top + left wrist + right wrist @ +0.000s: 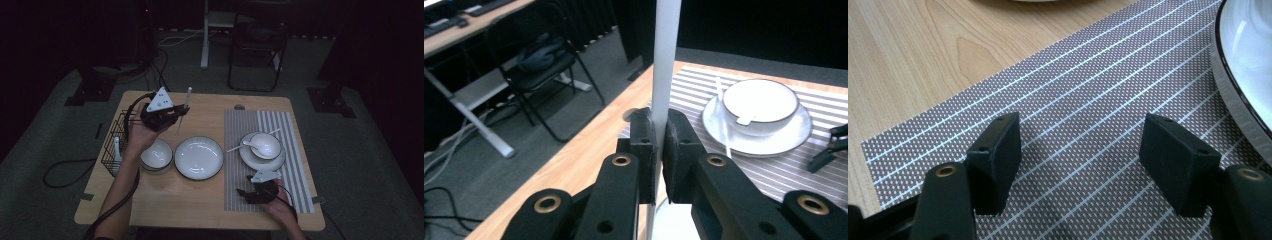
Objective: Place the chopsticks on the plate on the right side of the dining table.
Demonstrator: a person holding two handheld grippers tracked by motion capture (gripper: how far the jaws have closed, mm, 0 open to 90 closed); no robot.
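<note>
Surface point(165, 200): wooden, carrying striped mat point(290, 150) along right edge. Wire basket point(112, 145) hanging at left edge. Empty plate point(198, 157) sitting mid-surface, small bowl point(156, 155) just beside it on left. Saucer point(260, 159) with bowl and spoon point(245, 146) lying on mat, toward far edge. Left tongs point(176, 114) hovering above surface near far edge, clenching white stick point(663, 75), stick standing nearly upright. Right tongs point(1080, 150) resting low over mat near front right corner, jaws spread wide, gripping nothing.
</note>
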